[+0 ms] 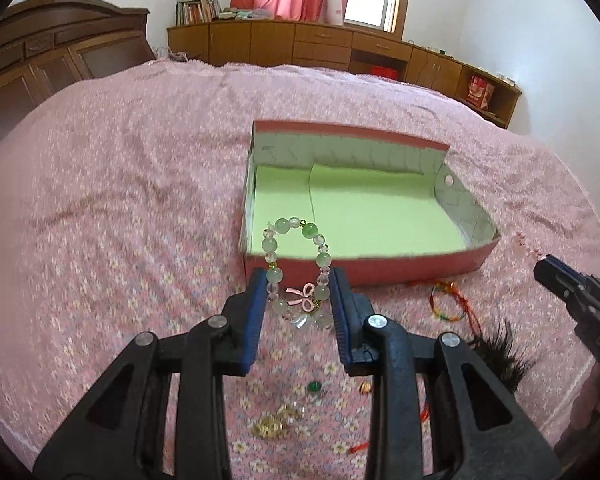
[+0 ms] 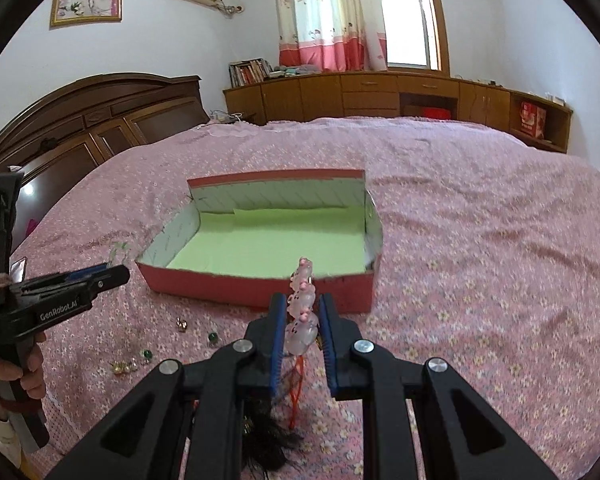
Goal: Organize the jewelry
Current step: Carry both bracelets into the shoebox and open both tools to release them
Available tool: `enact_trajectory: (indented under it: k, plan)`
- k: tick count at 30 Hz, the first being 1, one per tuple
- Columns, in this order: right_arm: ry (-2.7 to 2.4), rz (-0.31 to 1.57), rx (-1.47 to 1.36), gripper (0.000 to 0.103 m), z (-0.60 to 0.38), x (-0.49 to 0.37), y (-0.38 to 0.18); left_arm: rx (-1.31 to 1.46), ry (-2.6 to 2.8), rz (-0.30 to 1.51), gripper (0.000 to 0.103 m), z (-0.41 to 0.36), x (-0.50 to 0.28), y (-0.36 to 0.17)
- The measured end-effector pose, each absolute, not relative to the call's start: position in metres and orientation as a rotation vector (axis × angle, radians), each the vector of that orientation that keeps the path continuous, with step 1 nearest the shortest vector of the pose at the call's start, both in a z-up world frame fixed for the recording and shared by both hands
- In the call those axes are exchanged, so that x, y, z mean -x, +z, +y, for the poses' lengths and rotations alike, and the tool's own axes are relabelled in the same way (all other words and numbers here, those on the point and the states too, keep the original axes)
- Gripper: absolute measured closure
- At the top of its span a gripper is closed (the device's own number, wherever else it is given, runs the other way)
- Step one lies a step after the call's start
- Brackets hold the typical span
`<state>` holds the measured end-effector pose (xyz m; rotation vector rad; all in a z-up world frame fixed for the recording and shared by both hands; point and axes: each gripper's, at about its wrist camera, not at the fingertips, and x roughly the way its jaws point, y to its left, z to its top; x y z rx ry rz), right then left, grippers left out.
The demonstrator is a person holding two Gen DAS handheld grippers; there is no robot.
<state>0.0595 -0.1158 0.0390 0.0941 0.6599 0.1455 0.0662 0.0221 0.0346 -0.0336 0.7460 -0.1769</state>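
Both hands were carrying a piece at once toward the red box (image 1: 380, 268), which sat open on the pink bedspread (image 1: 120, 200) with its green lining bare. The left gripper (image 1: 299, 286) had its jaws narrowed onto a green bead bracelet (image 1: 296, 264), pinching the lower part of the loop by the pink bow, so the rest stood up above the near-left corner of the box. The right gripper (image 2: 303, 308) had its jaws closed narrow on a pink bead bracelet (image 2: 302, 312), seen edge-on and rising just before the near wall of the box (image 2: 260, 284).

To do this step well, each bracelet probably needed to clear the near wall before the jaws let go, with the two pieces set down apart on the lining (a tangle of bead loops would undo the sorting). Lowering until the beads touched the green floor looked wiser than dropping from height, since round beads roll.

Small loose pieces, a green bead (image 1: 314, 387) and gold rings (image 1: 272, 426), lay on the bed near the grippers, and a multicoloured cord bracelet (image 1: 452, 304) lay just beside the box's near wall.
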Motion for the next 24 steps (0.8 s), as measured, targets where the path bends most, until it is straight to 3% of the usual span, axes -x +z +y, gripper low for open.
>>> enact_trajectory:
  k: [11,24]
  plan:
    - [0.154,0.635,-0.07,0.085,-0.113,-0.101,0.052,-0.005,-0.181,0.711,0.079,0.011,-0.105,0.052]
    - [0.149,0.718,-0.09,0.085,-0.12,-0.181,0.039,-0.027,-0.166,0.79,0.079,-0.004,-0.17,0.035]
